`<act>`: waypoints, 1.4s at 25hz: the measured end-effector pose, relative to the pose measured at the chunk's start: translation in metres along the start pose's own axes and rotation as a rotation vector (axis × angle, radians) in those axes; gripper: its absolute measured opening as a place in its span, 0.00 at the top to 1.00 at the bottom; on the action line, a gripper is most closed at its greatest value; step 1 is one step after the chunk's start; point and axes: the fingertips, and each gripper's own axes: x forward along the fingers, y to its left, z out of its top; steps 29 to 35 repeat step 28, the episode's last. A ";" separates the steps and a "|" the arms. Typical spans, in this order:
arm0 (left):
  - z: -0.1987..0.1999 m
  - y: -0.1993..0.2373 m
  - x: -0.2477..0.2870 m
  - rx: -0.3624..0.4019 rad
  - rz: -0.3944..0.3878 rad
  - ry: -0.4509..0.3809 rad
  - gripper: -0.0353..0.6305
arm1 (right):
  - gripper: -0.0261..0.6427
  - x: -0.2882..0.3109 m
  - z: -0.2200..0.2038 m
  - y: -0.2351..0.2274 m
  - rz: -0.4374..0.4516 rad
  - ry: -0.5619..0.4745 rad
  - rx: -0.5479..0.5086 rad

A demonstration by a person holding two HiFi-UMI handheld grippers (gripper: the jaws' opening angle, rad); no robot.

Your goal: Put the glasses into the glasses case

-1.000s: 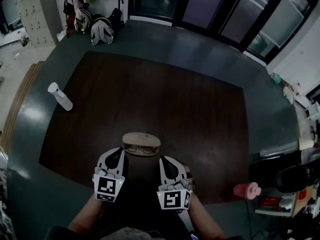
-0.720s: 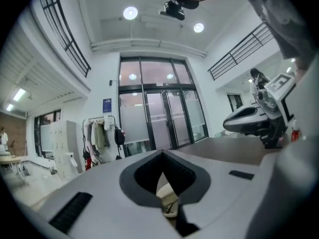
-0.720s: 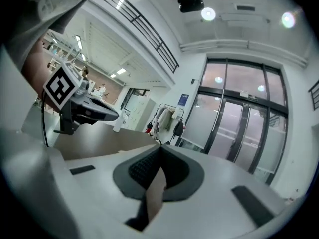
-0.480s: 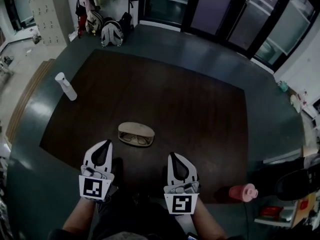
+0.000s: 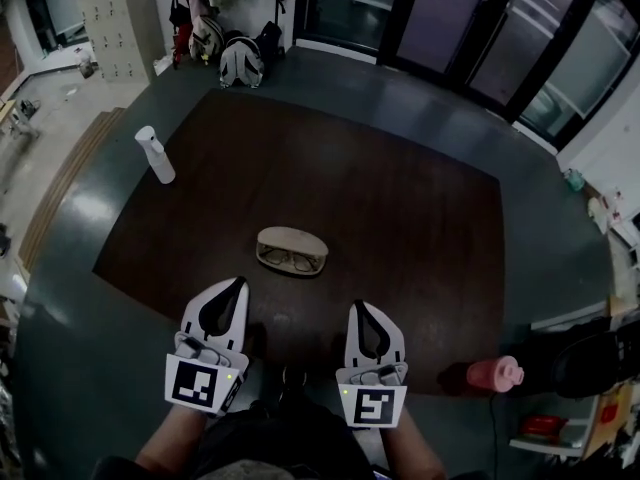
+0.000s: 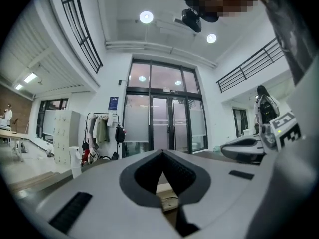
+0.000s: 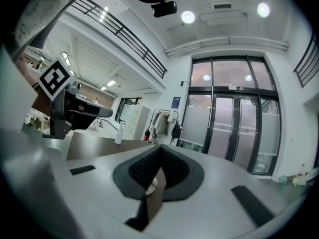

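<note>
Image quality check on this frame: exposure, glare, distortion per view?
Head view: dim, dark corners, fisheye bend; glasses case readable on the dark table. Left gripper view: strong fisheye, ceiling lights blown out, near jaws soft. Right gripper view: same barrel warp, black vignette at the edges.

The oval beige glasses case (image 5: 291, 251) lies mid-table on the dark wooden table (image 5: 400, 218), with the thin-framed glasses (image 5: 288, 261) inside. From the case, a white plastic spray bottle (image 5: 155, 155) stands at ten o'clock, a pink lidded cup (image 5: 494, 374) at four, the left gripper (image 5: 238, 284) at seven and the right gripper (image 5: 357, 307) at five.
</note>
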 end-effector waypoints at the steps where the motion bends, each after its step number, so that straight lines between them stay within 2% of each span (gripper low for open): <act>1: 0.002 -0.003 -0.007 -0.009 -0.009 -0.004 0.94 | 0.98 -0.004 0.005 0.005 -0.011 -0.010 -0.001; 6: 0.017 -0.017 -0.049 -0.024 -0.058 -0.010 0.94 | 0.98 -0.033 0.030 0.040 -0.030 -0.060 -0.028; 12: 0.000 -0.017 -0.100 -0.045 -0.055 0.040 0.94 | 0.98 -0.077 0.039 0.070 -0.050 -0.039 -0.049; 20: 0.006 -0.031 -0.153 -0.053 -0.105 0.013 0.94 | 0.98 -0.134 0.047 0.082 -0.108 0.003 -0.068; 24: 0.007 -0.037 -0.175 -0.033 -0.108 0.020 0.94 | 0.98 -0.154 0.056 0.094 -0.117 -0.030 -0.082; 28: -0.003 -0.039 -0.193 -0.039 -0.123 0.031 0.94 | 0.98 -0.166 0.056 0.113 -0.097 -0.011 -0.110; 35: -0.003 -0.039 -0.193 -0.039 -0.123 0.031 0.94 | 0.98 -0.166 0.056 0.113 -0.097 -0.011 -0.110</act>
